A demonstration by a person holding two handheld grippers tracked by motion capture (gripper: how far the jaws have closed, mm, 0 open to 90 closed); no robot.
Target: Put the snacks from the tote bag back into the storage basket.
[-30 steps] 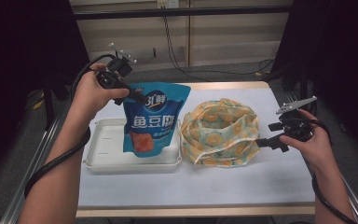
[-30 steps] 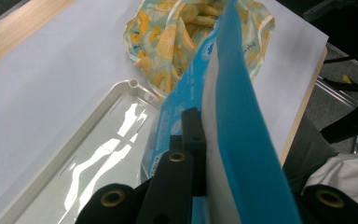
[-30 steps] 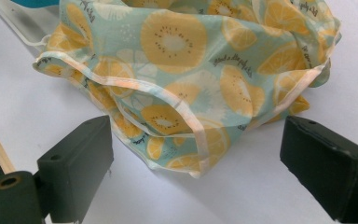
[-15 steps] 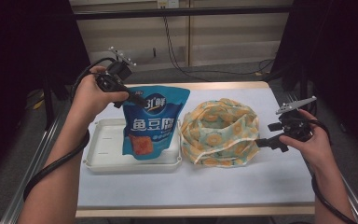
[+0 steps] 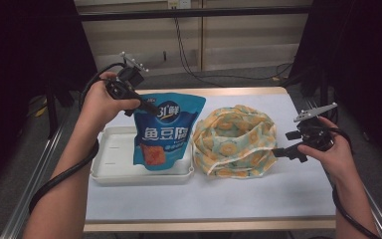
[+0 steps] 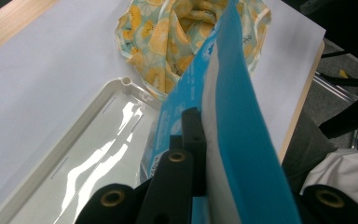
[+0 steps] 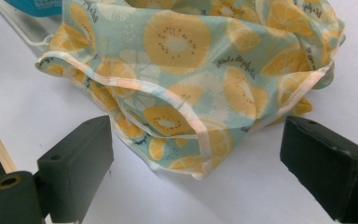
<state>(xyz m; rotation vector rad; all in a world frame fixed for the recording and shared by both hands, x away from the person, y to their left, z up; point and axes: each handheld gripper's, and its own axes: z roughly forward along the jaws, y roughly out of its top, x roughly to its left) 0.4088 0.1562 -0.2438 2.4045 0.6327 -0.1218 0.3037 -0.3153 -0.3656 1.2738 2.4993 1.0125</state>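
Note:
A blue snack bag with white lettering hangs upright over the white tray, its lower end down in the tray. My left gripper is shut on the bag's top left corner; in the left gripper view the bag runs edge-on between the black jaws. A crumpled cloth bag printed with yellow fruit slices lies on the table right of the tray. My right gripper stands open at the cloth's right edge. In the right gripper view its jaws are spread wide just short of the cloth.
The table has a white top with a wooden edge. Black cables trail from both grippers. Dark curtains stand at both sides. The tray's left half is bare and glossy.
The left gripper has lifted the bag's top corner slightly up and left. The right gripper has stayed put by the cloth.

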